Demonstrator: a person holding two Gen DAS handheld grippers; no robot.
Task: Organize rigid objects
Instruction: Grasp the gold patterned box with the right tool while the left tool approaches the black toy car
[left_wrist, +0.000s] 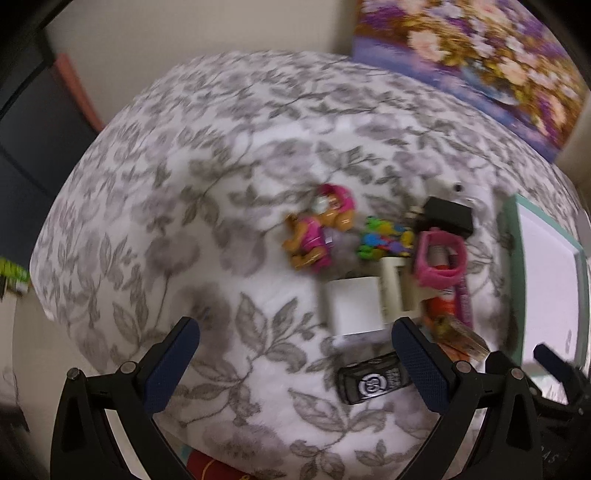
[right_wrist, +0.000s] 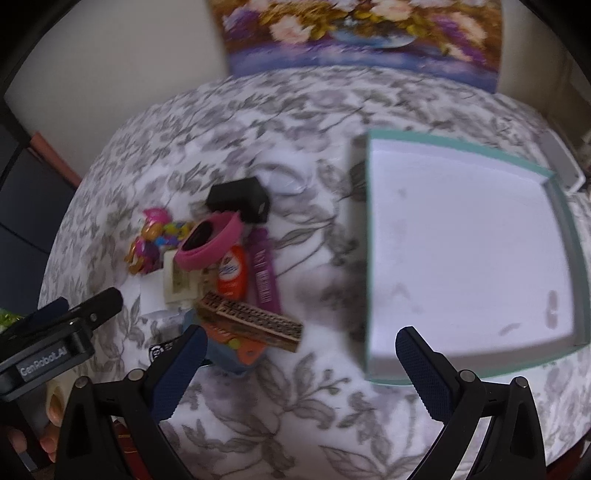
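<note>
- The only clear writing is "GenRobot.AI" on the body of the left gripper (right_wrist: 79, 306), read from the right wrist view; a black box (left_wrist: 375, 380) carries a round white logo and white text too blurred to read
- An orange bottle (right_wrist: 231, 275) and a purple tube (right_wrist: 264, 273) have labels, but the print is illegible
- The left gripper (left_wrist: 295, 354) hovers over the cloth with its jaws wide apart, holding nothing
- The right gripper (right_wrist: 301, 363) also stands wide open and empty, between the pile and the tray
- The objects lie heaped left of the tray: pink toy figure (left_wrist: 319, 229), multicoloured plastic toy (left_wrist: 386, 238), black adapter (left_wrist: 447, 216), pink ring-shaped holder (left_wrist: 439, 264), white box (left_wrist: 356, 304) and a patterned wooden block (right_wrist: 251, 321)
- A white tray with a teal rim (right_wrist: 569, 236) sits to the right of the pile, apart from it
- Everything rests on a white cloth with grey leaf print (left_wrist: 184, 206)
- A floral painting (right_wrist: 362, 33) leans against the pale wall behind the table
</note>
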